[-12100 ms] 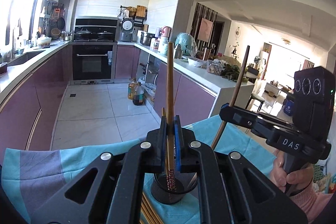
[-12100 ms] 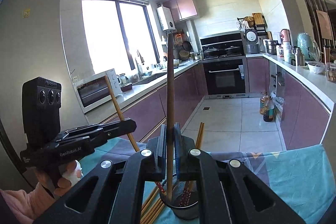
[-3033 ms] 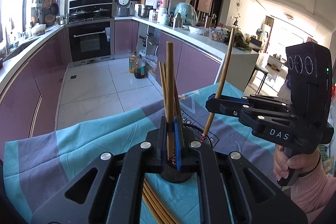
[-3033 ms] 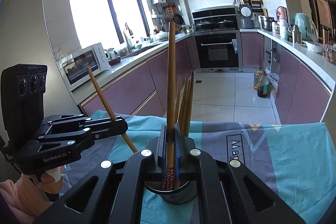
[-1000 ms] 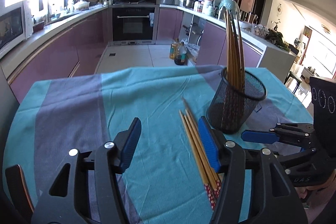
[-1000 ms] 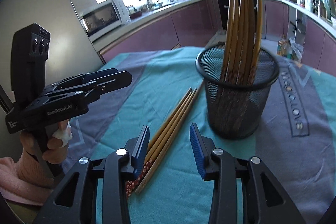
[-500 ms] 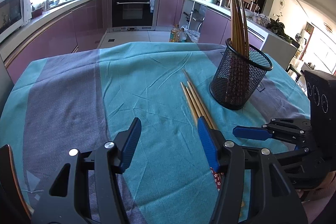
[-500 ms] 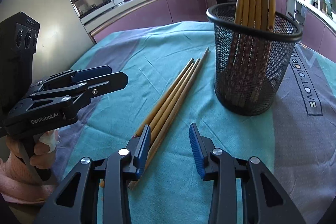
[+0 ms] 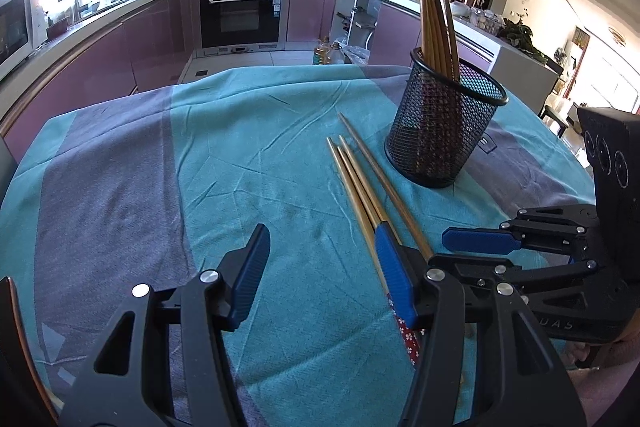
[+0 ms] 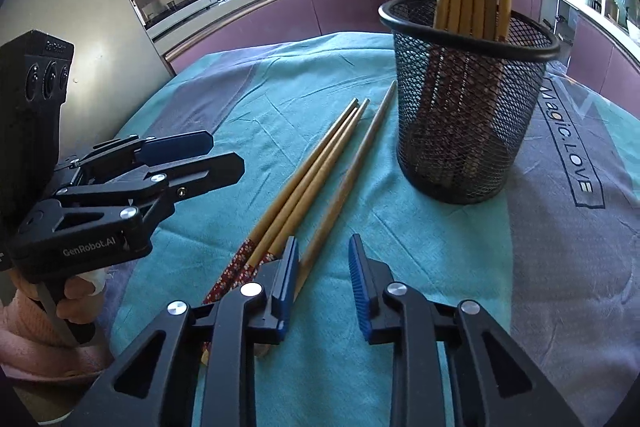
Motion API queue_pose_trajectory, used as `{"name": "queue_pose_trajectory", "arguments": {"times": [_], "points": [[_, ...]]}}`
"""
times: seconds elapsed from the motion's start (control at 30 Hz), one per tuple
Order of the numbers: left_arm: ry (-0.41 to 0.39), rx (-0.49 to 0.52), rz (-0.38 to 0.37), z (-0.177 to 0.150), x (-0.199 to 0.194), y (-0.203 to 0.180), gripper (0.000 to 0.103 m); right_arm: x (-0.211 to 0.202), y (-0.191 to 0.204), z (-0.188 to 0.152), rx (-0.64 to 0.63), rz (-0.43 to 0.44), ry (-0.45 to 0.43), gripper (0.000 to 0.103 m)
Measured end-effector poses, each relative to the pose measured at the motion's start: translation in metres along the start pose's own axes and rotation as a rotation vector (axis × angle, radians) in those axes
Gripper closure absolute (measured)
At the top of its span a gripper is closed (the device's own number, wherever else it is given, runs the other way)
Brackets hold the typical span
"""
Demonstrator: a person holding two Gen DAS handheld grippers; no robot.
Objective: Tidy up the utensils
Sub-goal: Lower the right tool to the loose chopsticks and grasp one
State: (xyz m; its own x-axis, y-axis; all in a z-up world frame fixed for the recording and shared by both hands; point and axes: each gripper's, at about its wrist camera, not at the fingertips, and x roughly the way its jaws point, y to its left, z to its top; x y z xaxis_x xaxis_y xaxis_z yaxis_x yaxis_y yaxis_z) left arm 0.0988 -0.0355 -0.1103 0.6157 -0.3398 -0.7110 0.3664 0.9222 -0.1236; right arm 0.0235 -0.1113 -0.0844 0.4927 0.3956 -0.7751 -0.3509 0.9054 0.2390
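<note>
Loose wooden chopsticks (image 10: 320, 163) with red flowered ends lie on the teal cloth, left of a black mesh holder (image 10: 468, 131) that holds several upright chopsticks. My right gripper (image 10: 322, 283) hovers low over their thick ends with its jaws closing. One chopstick (image 10: 348, 183), set apart from the others, runs between the pads close to the left one, and neither pad presses on it. In the left wrist view the chopsticks (image 9: 360, 183) pass under the right finger of my left gripper (image 9: 324, 271), which is open and empty. The holder (image 9: 444, 131) stands beyond.
The teal and grey tablecloth (image 9: 160, 167) covers the table, and its far edge drops toward the kitchen floor. My left gripper (image 10: 216, 155), held by a hand in a pink sleeve, sits left of the chopsticks. My right gripper (image 9: 480, 243) is close on the right.
The right jaws have narrowed around the chopstick ends. Both grippers have come lower and closer to the loose chopsticks. The left jaws stay as wide as before.
</note>
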Motion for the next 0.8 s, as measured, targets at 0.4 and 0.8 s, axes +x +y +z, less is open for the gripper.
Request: {"name": "queue_pose_trajectory", "arguments": {"times": [0.4, 0.8], "points": [[0.062, 0.068, -0.030, -0.008, 0.016, -0.017, 0.055, -0.008, -0.002, -0.008, -0.003, 0.020, 0.017, 0.090], [0.092, 0.043, -0.022, -0.011, 0.029, -0.015, 0.063, -0.013, -0.010, -0.013, 0.015, 0.037, 0.034, 0.090]]}}
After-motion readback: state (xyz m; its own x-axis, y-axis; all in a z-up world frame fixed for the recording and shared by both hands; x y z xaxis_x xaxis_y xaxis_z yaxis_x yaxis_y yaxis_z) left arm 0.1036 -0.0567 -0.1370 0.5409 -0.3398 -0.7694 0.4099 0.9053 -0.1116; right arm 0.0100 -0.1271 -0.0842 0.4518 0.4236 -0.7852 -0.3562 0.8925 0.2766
